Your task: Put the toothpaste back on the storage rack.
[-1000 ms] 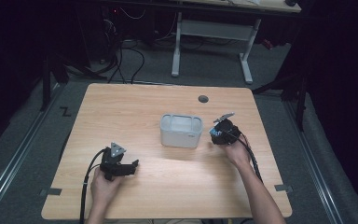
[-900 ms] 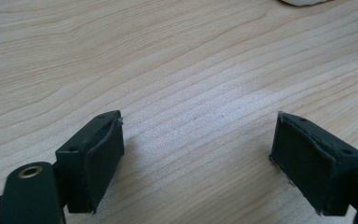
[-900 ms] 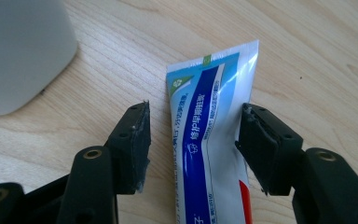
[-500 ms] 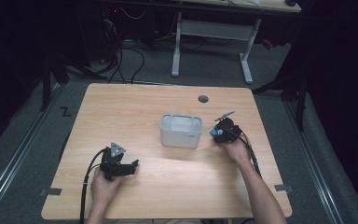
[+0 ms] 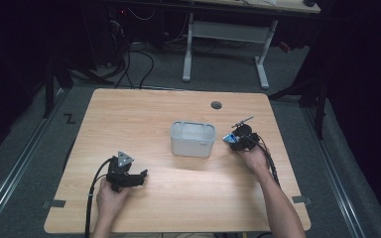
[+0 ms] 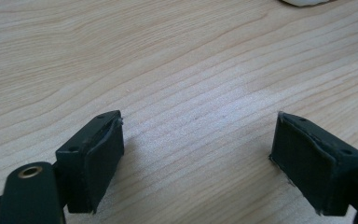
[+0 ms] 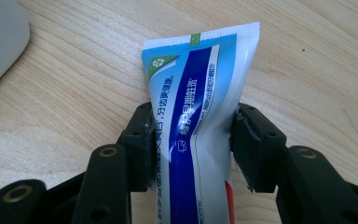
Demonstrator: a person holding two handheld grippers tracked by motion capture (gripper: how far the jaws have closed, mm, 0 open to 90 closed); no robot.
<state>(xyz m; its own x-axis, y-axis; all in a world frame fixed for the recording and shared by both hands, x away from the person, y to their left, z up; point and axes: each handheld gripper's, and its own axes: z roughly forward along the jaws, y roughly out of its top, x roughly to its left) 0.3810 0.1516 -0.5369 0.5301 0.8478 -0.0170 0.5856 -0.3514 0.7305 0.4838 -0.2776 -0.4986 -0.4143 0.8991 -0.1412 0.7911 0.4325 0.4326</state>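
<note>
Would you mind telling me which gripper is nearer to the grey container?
The right gripper, just to the right of the grey container. The left gripper rests farther off, toward the table's near left.

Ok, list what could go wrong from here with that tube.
1. The right gripper pinches the toothpaste tube by its soft body; squeezing harder might force paste out.
2. The crimped end sticks out past the jaws and could catch the rim of the grey container nearby.
3. The left gripper is open over the table, so it can't steady anything.
</note>
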